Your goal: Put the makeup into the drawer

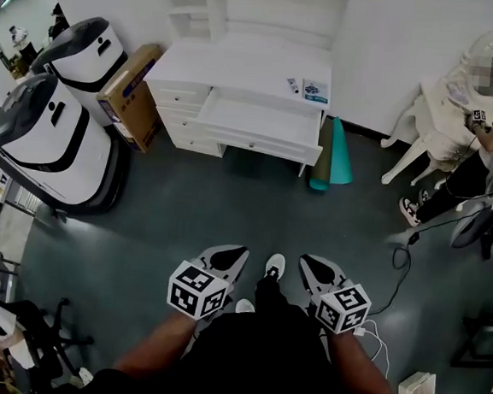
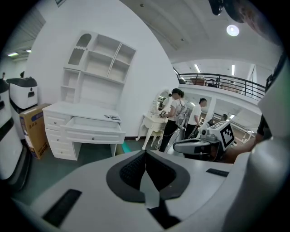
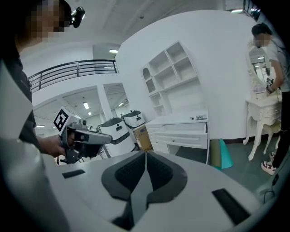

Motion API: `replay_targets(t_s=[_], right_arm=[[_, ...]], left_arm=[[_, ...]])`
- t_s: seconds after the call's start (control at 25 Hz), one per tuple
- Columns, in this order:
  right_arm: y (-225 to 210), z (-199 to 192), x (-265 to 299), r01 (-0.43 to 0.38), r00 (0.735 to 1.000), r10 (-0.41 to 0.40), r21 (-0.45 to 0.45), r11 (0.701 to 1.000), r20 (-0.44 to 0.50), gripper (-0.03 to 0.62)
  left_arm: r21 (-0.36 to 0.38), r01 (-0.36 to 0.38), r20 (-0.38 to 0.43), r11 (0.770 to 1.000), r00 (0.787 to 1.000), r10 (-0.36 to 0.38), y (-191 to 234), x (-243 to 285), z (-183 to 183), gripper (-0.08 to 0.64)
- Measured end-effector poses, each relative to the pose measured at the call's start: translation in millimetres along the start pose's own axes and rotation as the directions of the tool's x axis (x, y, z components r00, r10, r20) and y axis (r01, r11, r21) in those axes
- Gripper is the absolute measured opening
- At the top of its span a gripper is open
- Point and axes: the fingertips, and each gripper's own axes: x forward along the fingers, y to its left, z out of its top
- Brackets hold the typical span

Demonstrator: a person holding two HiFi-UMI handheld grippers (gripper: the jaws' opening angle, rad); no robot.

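While both hand-held grippers are pointed at the white dressing table [image 1: 241, 67] from well back on the grey floor [image 1: 229, 203], the makeup is seen at the right end of the tabletop, nearer the back edge than the front. It is made up of a slim small piece [image 1: 292, 85] and, just beside it toward the right edge, a flat printed pack [image 1: 316, 91]. The slim piece is laid flat, its long axis slanted from the back edge toward the front right corner; which end is its top cannot be told. The pack's longer sides are set roughly back to front. Below the tabletop's front edge the wide drawer [image 1: 257, 120] is pulled out, and only its white inside is shown. The jaws of the left gripper [image 2: 145, 156] are pressed together with nothing between them, and those of the right gripper [image 3: 146, 156] are likewise closed on nothing. A teal rolled mat [image 1: 343, 153] and an olive one [image 1: 322, 160] are leaned at the table's right side, and a cardboard box [image 1: 131, 92] is stood at its left.
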Motion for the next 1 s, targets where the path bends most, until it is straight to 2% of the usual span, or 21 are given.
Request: replay_targets(t_s=[0.16, 0.36, 0.76, 1.0], right_arm=[[-17.9, 22.6, 22.0, 0.012, 0.999, -0.012, 0.015, 1.0, 0.033, 0.029], [-38.7, 48.1, 45.3, -0.014, 0.999, 0.015, -0.033, 0.999, 0.034, 0.029], [-111.7, 99.1, 110.5, -0.025, 0.998, 0.026, -0.017, 1.0, 0.048, 0.029], [-142.4, 134.4, 134.3, -0.051, 0.997, 0.053, -0.04, 0.998, 0.056, 0.029]], left_arm=[[-0.009, -0.021, 0.014, 1.0, 1.0, 0.021, 19.8, 9.1, 16.6, 0.011], [-0.009, -0.029, 0.004, 1.0, 1.0, 0.029, 42.3, 33.4, 34.4, 0.011], [0.047, -0.042, 0.016, 0.998, 0.999, 0.041, 89.5, 99.9, 104.2, 0.011], [0.036, -0.073, 0.024, 0.997, 0.997, 0.072, 114.6, 130.6, 136.3, 0.011]])
